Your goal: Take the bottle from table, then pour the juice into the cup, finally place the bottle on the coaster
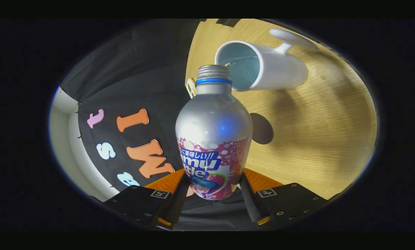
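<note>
A silver bottle [213, 135] with a pink and white label and a blue neck ring sits between my fingers, and the gripper [212, 189] is shut on its lower body. The bottle's cap is off and its open threaded mouth points at the rim of a white cup [263, 66] with a pale blue inside and a handle. The whole view is rolled, so the bottle is tipped toward the cup. A thin trickle seems to show at the cup's rim. A dark round coaster [262, 128] lies on the wooden table just beyond the bottle, partly hidden by it.
The wooden table [318, 128] stretches beyond the cup and coaster. The booth's black cloth wall stands along the table's far edge. A small pale tag [191, 87] sits at the table's edge near the bottle's neck.
</note>
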Motion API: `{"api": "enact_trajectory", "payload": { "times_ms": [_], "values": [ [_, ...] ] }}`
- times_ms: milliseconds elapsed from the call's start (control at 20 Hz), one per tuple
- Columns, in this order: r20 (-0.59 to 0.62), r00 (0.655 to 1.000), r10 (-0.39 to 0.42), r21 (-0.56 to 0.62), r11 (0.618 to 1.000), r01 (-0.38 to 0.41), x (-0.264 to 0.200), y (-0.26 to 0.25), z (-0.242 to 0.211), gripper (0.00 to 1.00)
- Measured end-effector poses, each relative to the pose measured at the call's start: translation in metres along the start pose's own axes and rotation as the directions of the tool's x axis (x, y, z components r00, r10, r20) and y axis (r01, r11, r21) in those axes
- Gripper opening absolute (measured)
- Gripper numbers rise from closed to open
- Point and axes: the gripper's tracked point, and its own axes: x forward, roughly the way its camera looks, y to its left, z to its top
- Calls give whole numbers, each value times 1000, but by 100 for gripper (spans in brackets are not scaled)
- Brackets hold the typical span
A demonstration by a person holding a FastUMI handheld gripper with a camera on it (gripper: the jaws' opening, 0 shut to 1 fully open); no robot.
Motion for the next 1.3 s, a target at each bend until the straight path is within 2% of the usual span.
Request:
{"api": "enact_trajectory", "payload": {
  "times_ms": [1300],
  "values": [
    [-15,999,29,114,993,-27,10,7,-13,76]
  ]
}}
